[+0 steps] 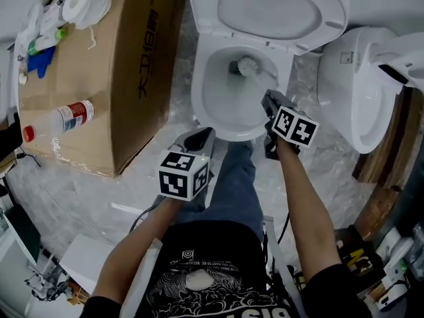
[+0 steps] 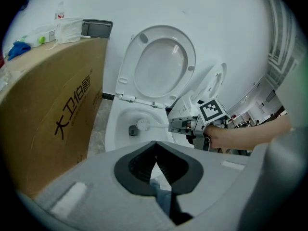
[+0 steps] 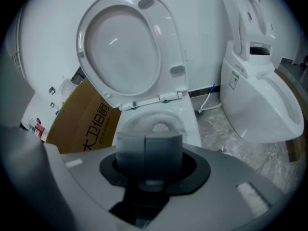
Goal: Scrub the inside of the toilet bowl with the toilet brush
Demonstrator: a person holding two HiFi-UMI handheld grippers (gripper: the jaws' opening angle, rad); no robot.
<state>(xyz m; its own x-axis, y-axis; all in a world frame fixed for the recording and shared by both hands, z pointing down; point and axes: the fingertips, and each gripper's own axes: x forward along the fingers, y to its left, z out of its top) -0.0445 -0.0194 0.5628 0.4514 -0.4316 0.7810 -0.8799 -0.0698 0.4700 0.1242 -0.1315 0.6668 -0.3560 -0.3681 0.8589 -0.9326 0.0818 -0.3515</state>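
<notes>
Head view: toilet brush sits head-down inside the toilet bowl, close to the drain opening. The right gripper clamps its handle over the bowl's near rim. The left gripper hangs just outside the bowl's front edge, near a cardboard box. Left gripper view: jaws pressed together with nothing between them. Right gripper view: jaws closed, apparently on the handle, which they largely hide, and the raised seat stands upright behind.

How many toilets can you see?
2. One white ceramic toilet, seat raised, stands in the middle with the white toilet brush in its bowl; the other white toilet stands right of it. More may be hidden.
</notes>
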